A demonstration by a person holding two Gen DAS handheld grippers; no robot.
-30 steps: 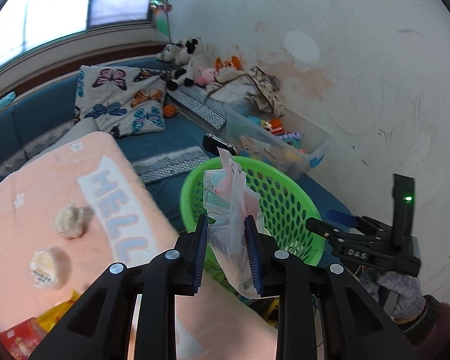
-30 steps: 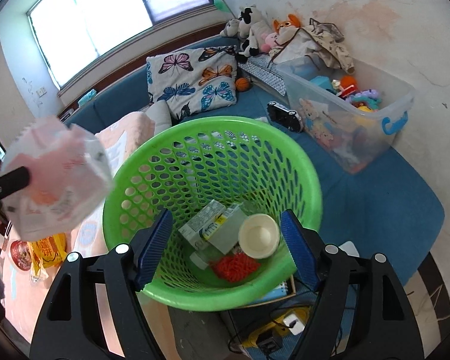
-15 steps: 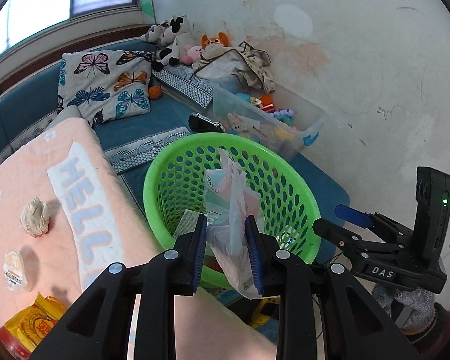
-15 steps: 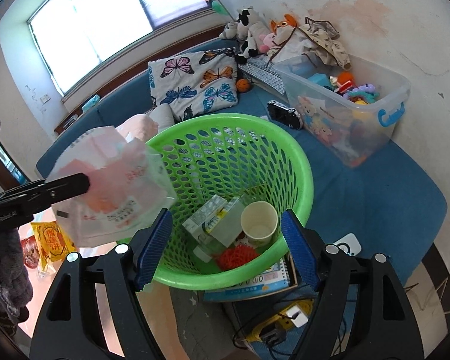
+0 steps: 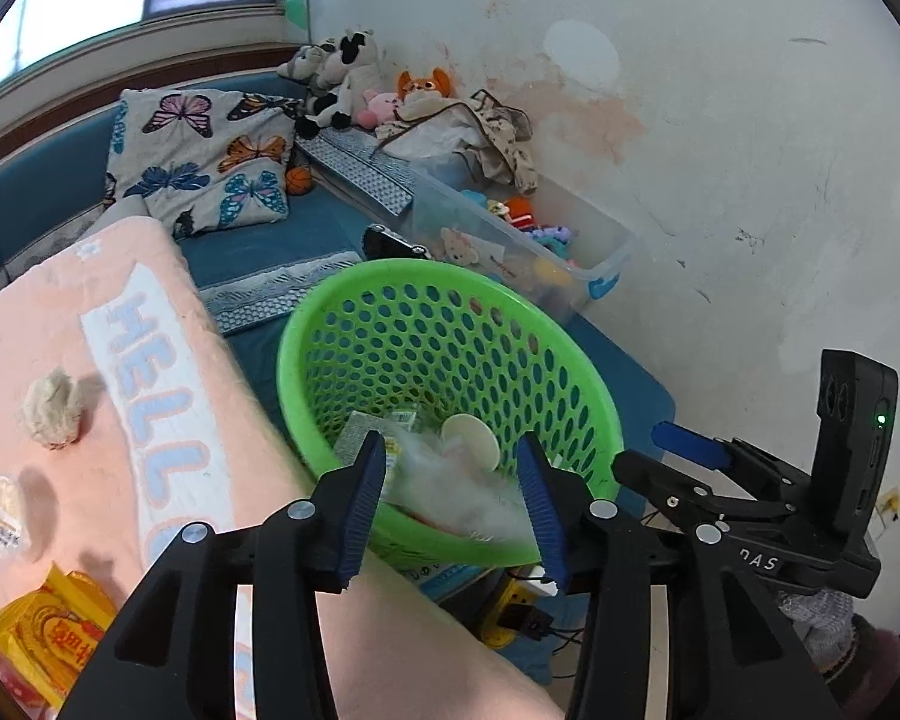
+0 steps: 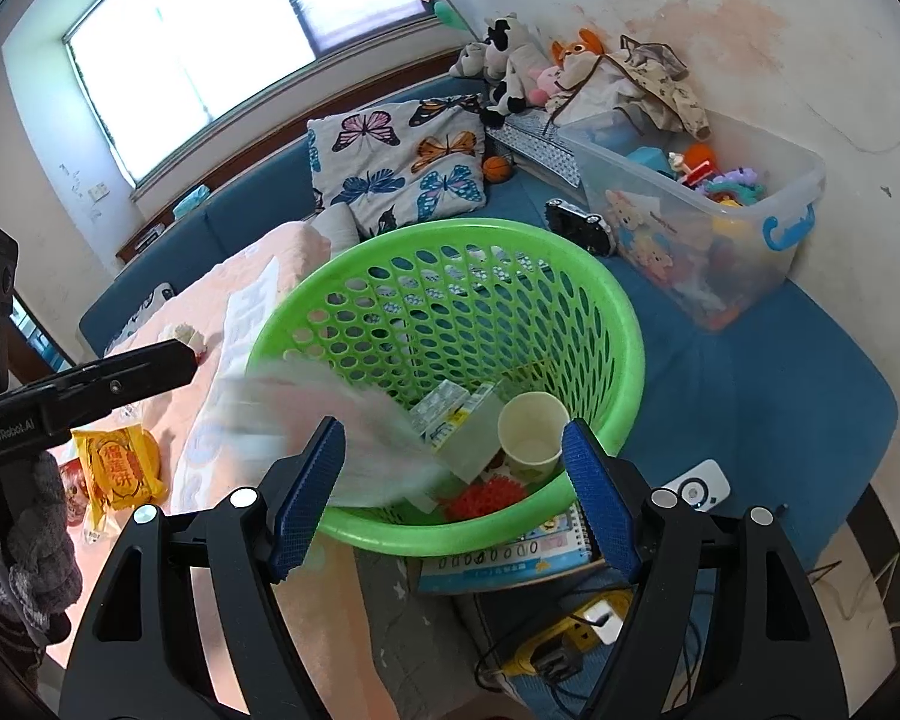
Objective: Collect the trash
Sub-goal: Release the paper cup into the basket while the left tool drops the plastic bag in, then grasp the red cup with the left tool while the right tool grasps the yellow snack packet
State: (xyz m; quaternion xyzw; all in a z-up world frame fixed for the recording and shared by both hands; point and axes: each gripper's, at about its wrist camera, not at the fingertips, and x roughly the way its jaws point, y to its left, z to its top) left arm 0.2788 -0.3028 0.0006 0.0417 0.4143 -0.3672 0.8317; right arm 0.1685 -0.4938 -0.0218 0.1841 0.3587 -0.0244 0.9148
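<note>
A green perforated basket (image 5: 354,294) (image 6: 630,324) stands beside the pink blanket and holds a paper cup (image 6: 531,435), small cartons (image 6: 450,408) and a red spiky ball (image 6: 489,495). My left gripper (image 5: 450,498) is open above the basket's near rim. A clear plastic bag (image 5: 450,486) (image 6: 306,414), blurred, is falling free into the basket. My right gripper (image 6: 453,495) is open and empty over the basket's near rim. On the pink blanket (image 5: 60,312) lie a crumpled tissue (image 5: 51,402), a round packet (image 5: 3,510) and a yellow snack packet (image 5: 48,630) (image 6: 117,462).
A clear toy bin (image 6: 708,222) stands by the wall behind the basket. A butterfly pillow (image 5: 204,156) and plush toys (image 5: 336,78) lie on the blue sofa. A booklet (image 6: 510,558) and cables lie under the basket.
My left gripper has opened and let go of the plastic bag, which is dropping into the basket. Both grippers have shifted slightly over the basket.
</note>
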